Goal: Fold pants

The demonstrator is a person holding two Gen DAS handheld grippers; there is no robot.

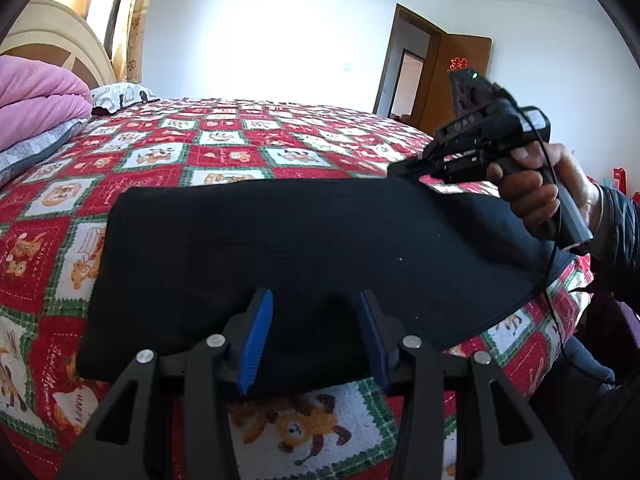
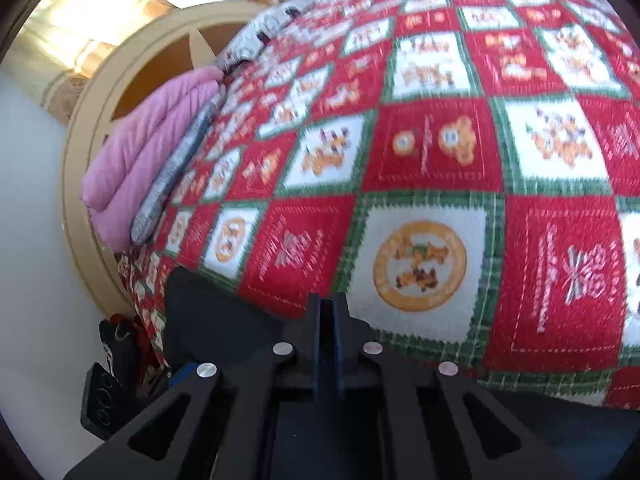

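Two fisheye views share one bed under a red, white and green bear-print quilt (image 1: 248,148). Only the left wrist view takes in the black pants (image 1: 280,248), folded into a broad flat slab across the middle of the frame, along with a brown door (image 1: 460,76) at upper right and a person's hand (image 1: 536,192) at the right edge, curled around the handle of the right gripper (image 1: 400,170), whose dark nose points left and reaches the pants' far right corner. The right wrist view, blurred, shows instead the curved headboard (image 2: 80,184) and a pink folded blanket (image 2: 148,148) at left, with the right gripper (image 2: 329,320) closed tight, pads pressed together; whether cloth is pinched there cannot be told. Black fabric fills the bottom of that frame. The left gripper (image 1: 316,320) sits low and centre, tilted down, its blue pads (image 1: 256,336) partly apart astride the pants' near edge, not squeezing it.
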